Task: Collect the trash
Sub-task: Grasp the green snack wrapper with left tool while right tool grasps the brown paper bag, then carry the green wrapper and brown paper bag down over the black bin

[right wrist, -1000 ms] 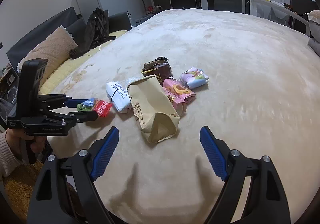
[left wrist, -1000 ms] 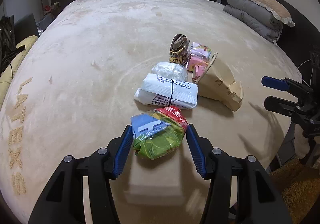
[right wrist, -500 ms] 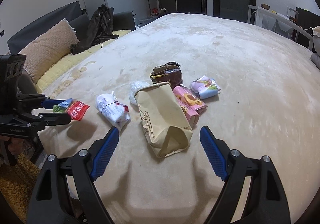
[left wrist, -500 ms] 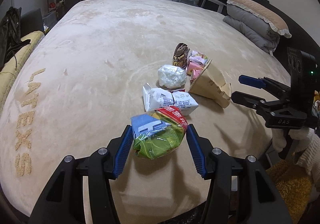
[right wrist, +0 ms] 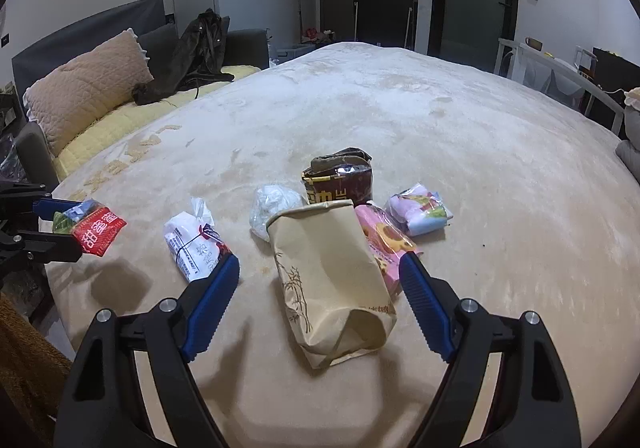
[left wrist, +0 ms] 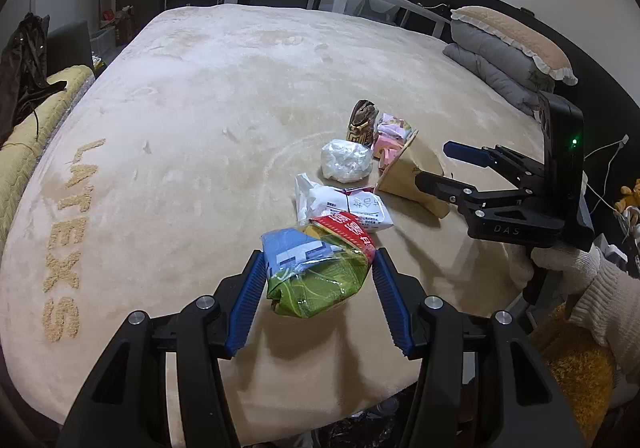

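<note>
The left gripper (left wrist: 318, 290), its pads pinching the colourful snack packet (left wrist: 318, 272), has lifted it clear above the bed's (left wrist: 192, 119) near edge, while the right gripper (right wrist: 320, 298), jaws spread and narrowing slightly, has closed in around the paper bag (right wrist: 332, 280), likely the next pickup.

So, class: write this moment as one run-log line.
left gripper: shut on snack packet, lifted | right gripper: open, closing around paper bag | bed: other wrappers remain

left gripper (left wrist: 318, 280) angled down, jaws clamped on a snack packet (left wrist: 316, 272), right gripper (right wrist: 320, 284) angled down, jaws spread wide and just closing slightly, nothing gripped, white-gloved hand (left wrist: 560, 268) on its handle
</note>
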`<state>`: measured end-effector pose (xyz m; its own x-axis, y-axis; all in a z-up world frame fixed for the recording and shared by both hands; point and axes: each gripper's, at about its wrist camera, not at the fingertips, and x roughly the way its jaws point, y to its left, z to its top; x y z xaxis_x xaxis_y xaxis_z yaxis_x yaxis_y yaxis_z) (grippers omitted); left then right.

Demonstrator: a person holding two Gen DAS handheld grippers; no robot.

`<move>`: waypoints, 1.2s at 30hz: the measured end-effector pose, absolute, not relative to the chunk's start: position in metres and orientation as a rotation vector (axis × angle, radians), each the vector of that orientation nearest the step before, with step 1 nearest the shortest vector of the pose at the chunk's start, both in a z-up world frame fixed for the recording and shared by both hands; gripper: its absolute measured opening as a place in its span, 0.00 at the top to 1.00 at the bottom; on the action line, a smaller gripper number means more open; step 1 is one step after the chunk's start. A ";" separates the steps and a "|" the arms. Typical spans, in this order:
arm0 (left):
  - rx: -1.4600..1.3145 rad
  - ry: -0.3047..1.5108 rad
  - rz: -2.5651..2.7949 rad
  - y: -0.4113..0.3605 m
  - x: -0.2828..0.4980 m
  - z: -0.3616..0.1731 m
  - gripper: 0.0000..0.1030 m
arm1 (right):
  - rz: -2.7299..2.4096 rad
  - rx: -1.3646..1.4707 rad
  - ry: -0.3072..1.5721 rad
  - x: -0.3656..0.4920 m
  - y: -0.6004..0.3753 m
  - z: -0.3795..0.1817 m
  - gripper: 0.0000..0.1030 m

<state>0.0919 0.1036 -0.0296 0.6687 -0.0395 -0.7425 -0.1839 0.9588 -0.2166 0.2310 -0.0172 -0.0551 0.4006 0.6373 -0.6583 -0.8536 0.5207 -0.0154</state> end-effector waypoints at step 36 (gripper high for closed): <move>-0.281 0.729 0.091 0.077 0.058 -0.007 0.48 | 0.991 -0.279 0.582 0.169 -0.078 -0.001 0.50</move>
